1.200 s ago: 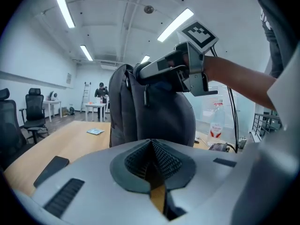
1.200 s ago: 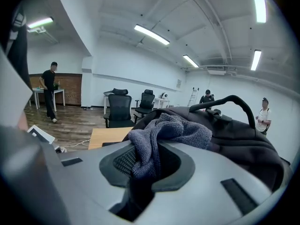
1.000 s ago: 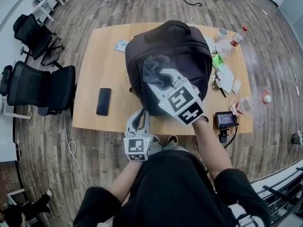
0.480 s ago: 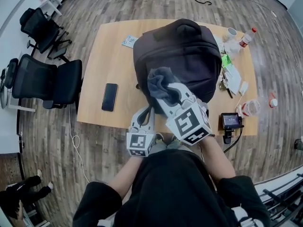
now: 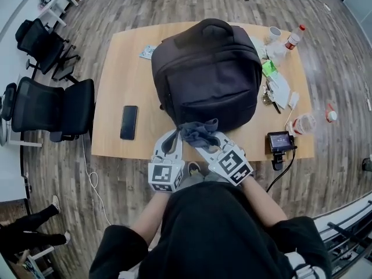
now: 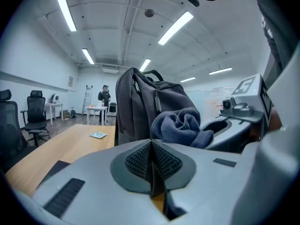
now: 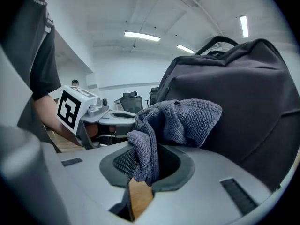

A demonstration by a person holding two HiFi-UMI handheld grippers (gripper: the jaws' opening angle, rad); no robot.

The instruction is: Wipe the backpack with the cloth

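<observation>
Overhead view of a light wooden table (image 5: 116,74) on a wood-plank floor, with a large dark backpack (image 5: 206,74) standing upright near its middle, front panel turned toward the near edge. Low against that panel, close to the table's near edge, a bunched grey-blue cloth (image 5: 199,133), touching the bag. Clamped on the cloth, the right gripper (image 5: 204,146): pads closed on a hanging fold, the rest of the terry fabric spilling over the top toward the backpack. Just beside it, the left gripper (image 5: 172,137), ribbed pads pressed flat together, aimed at the bag's lower left corner, with the cloth just off to its right. Flat on the table left of the backpack and apart from it, a black phone (image 5: 128,122). Along the table's right side, a white cup (image 5: 273,38), a bottle with a red cap (image 5: 293,38), loose papers, and a small device with a screen (image 5: 278,141) at the near right edge. Off to the left on the floor, two black office chairs (image 5: 49,106). At the bottom, dark clothing and two bare forearms reaching to the grippers.
</observation>
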